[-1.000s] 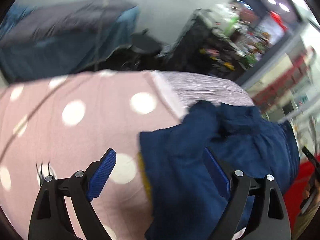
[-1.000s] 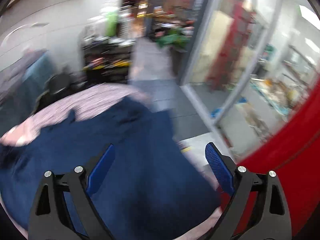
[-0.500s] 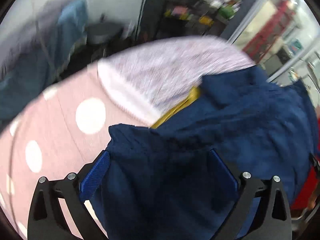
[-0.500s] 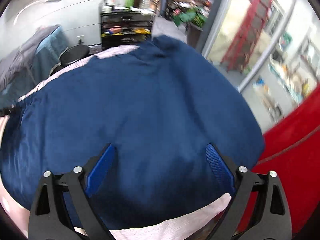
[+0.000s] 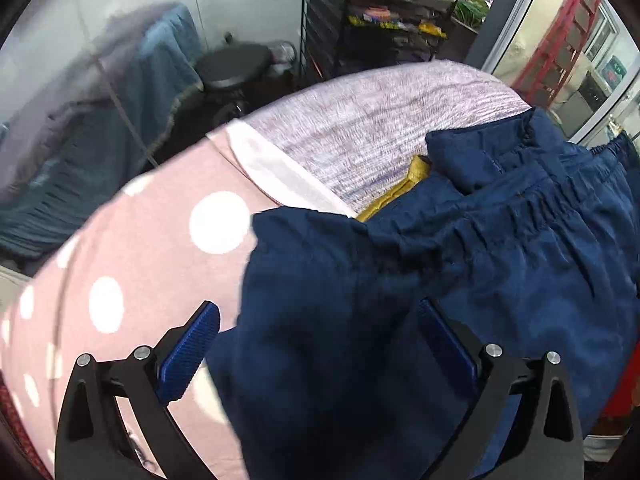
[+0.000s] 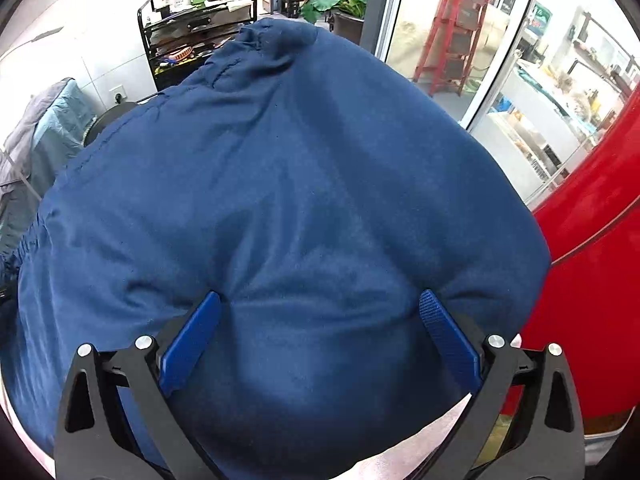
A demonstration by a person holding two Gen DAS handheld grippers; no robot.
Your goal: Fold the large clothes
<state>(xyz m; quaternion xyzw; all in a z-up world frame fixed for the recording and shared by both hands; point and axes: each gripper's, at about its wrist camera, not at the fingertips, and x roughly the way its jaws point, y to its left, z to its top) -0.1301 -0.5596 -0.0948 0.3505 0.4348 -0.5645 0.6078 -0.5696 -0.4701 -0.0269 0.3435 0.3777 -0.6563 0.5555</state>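
A large navy blue garment (image 5: 460, 272) with an elastic gathered band lies on a pink polka-dot sheet (image 5: 132, 264), a yellow piece (image 5: 404, 192) showing under its edge. My left gripper (image 5: 316, 344) is open, its jaws wide apart over the garment's left edge. In the right wrist view the same navy garment (image 6: 280, 184) fills the frame, and my right gripper (image 6: 320, 332) is open with cloth bulging between its blue pads (image 6: 192, 336).
A lilac-grey knitted cloth (image 5: 380, 120) covers the sheet's far end. Beyond stand a black stool (image 5: 232, 66), a blue-draped piece of furniture (image 5: 100, 120) and a black shelf rack (image 6: 192, 36). A red surface (image 6: 592, 280) and glass doors (image 6: 460, 40) lie to the right.
Both grippers have moved in closer over the navy garment. It now fills the right wrist view, and its cloth has come to lie between the right pads. Both stay open.
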